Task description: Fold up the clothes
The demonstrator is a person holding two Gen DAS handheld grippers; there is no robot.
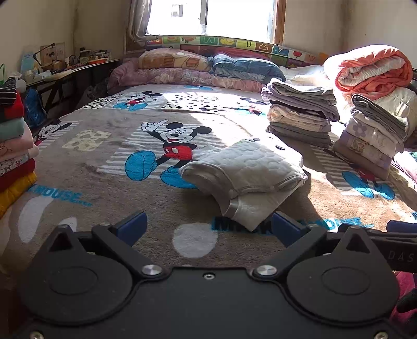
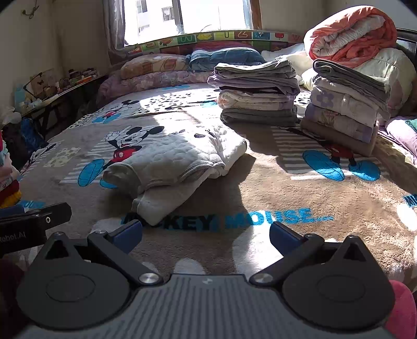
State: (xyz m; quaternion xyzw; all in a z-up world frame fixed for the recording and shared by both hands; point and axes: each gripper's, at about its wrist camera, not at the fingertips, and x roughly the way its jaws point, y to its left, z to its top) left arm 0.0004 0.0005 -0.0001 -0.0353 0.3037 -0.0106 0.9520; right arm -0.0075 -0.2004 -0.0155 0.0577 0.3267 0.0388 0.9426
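Both wrist views low over bed (image 1: 104,182), facing window (image 2: 208,15); share folded stacks.

The left gripper (image 1: 208,224) has a smooth black body, round black pivot discs, silver screws and blue finger pads (image 1: 133,225). The right gripper (image 2: 206,233) matches it, but with a ribbed grey centre plate. White lettering marks each gripper's side.

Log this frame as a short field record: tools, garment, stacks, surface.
left tool: open, empty, above the blanket
right tool: open, empty
garment: folded pale grey quilted garment, apart from both tools
stacks: two piles of folded clothes beyond it, right side
surface: brown cartoon-mouse print blanket
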